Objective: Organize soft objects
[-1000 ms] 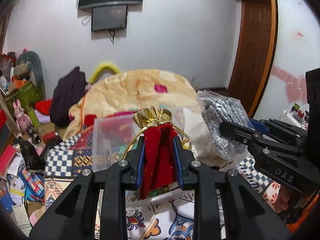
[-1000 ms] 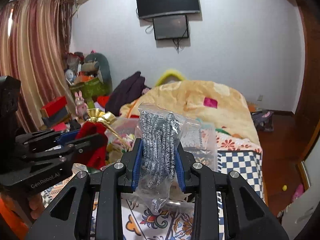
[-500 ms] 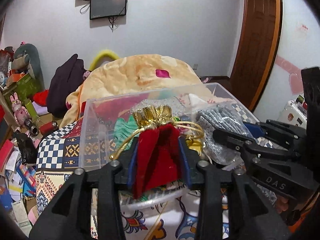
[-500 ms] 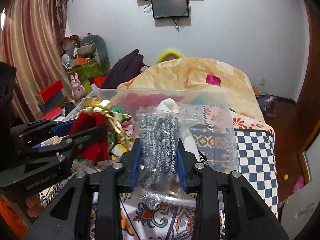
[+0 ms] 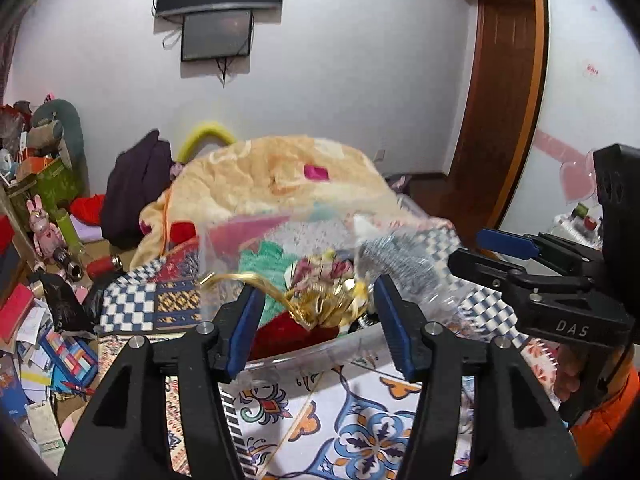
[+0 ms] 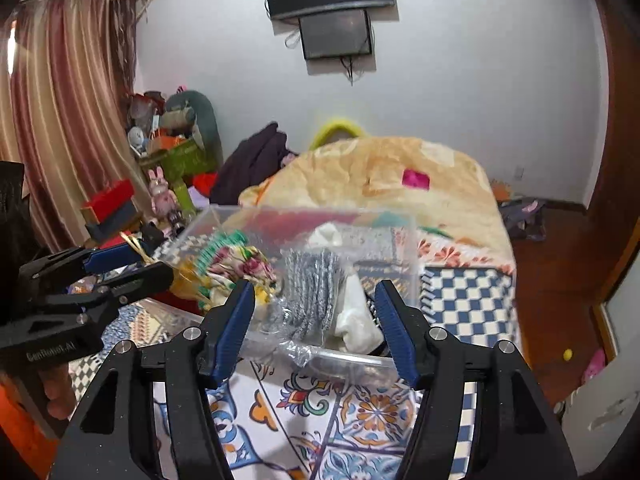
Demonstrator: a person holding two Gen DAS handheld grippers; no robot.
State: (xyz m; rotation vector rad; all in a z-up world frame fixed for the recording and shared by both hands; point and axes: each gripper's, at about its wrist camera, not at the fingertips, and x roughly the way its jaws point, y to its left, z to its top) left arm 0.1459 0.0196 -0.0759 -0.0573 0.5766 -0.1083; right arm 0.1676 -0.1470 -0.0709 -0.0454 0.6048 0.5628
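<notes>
Both bundles have dropped into the clear bin [image 6: 400, 240]: red gold-topped pouch [image 5: 320, 316], bagged grey cord [image 6: 316, 292]; both jaws opening, empty.

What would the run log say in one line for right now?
left claw: opening, clear of red pouch | right claw: opening, clear of grey bag | both items: in clear bin

Only two bits of text I can actually read: "DAS" in pale letters on the side of the right tool [image 5: 560, 280], and "GenRobot.AI" along the side of the left tool [image 6: 100, 276]. Everything else is too blurry.
</notes>
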